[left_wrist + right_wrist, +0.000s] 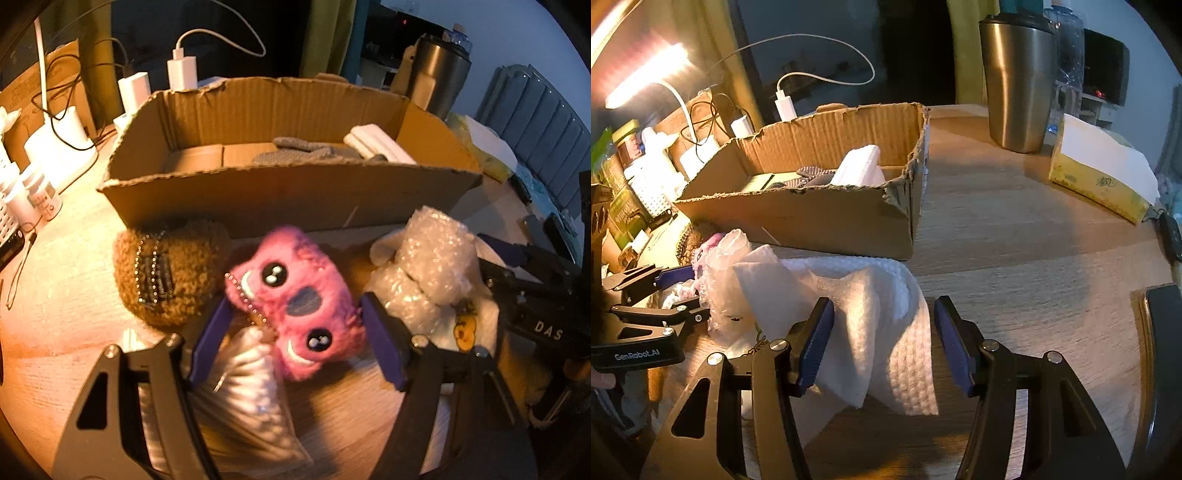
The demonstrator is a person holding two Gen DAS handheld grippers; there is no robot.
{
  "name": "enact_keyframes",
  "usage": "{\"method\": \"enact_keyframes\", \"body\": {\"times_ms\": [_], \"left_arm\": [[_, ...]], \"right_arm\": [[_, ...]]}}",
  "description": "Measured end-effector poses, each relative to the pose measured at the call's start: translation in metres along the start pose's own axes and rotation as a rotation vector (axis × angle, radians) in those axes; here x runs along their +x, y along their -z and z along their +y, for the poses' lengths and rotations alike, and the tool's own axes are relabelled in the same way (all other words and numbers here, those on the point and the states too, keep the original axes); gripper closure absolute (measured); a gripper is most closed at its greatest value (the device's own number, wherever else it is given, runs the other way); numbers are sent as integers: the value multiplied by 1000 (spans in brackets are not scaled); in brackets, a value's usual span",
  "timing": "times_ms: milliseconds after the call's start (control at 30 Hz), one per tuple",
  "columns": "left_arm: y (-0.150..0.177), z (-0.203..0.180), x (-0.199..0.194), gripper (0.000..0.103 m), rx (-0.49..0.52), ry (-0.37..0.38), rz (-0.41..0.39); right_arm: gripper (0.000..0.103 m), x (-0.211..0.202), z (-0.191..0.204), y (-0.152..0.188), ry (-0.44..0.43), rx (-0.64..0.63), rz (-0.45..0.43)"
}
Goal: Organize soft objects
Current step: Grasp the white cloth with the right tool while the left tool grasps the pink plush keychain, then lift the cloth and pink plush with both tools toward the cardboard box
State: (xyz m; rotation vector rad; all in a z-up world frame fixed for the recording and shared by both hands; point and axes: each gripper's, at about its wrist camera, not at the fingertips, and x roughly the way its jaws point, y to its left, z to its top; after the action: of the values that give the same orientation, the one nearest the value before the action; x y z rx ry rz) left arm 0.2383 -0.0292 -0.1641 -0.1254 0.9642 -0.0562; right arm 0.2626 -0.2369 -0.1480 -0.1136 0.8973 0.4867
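Wooden table [1015, 229]: one cardboard box [288, 199], one pink plush [295, 302] between released left jaws; right jaws released.

- Grey knitted cloth [295, 147] inside the open cardboard box [258, 192]: lower part hidden behind the near wall.
- Pink furry plush toy [291, 295]: motion-blurred.
- Silver foil pouch [243, 398]: partly hidden by the left gripper [295, 347].
- Brown fuzzy plush [689, 232]: mostly hidden behind crinkled clear plastic wrap [720, 273].

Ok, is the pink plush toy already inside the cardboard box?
No, the pink plush toy lies on the table in front of the cardboard box, between the open left tongs.
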Motion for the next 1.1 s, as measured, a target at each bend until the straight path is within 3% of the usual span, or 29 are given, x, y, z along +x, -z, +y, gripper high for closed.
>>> {"method": "enact_keyframes", "body": {"times_ms": [33, 100, 133, 200, 367, 1100], "left_arm": [[0, 0, 0, 32, -1, 4, -3], [0, 1, 0, 32, 2, 11, -5], [0, 2, 0, 40, 4, 17, -7], [2, 1, -1, 43, 8, 30, -10], [3, 2, -6, 53, 16, 78, -14], [-7, 10, -79, 56, 47, 133, -211]], "right_arm": [[53, 0, 0, 0, -1, 4, -1], [77, 0, -4, 0, -3, 22, -1], [81, 0, -6, 0, -9, 33, -1], [87, 0, -7, 0, -12, 41, 0], [90, -4, -6, 1, -18, 44, -6], [91, -72, 3, -23, 48, 50, -169]]}}
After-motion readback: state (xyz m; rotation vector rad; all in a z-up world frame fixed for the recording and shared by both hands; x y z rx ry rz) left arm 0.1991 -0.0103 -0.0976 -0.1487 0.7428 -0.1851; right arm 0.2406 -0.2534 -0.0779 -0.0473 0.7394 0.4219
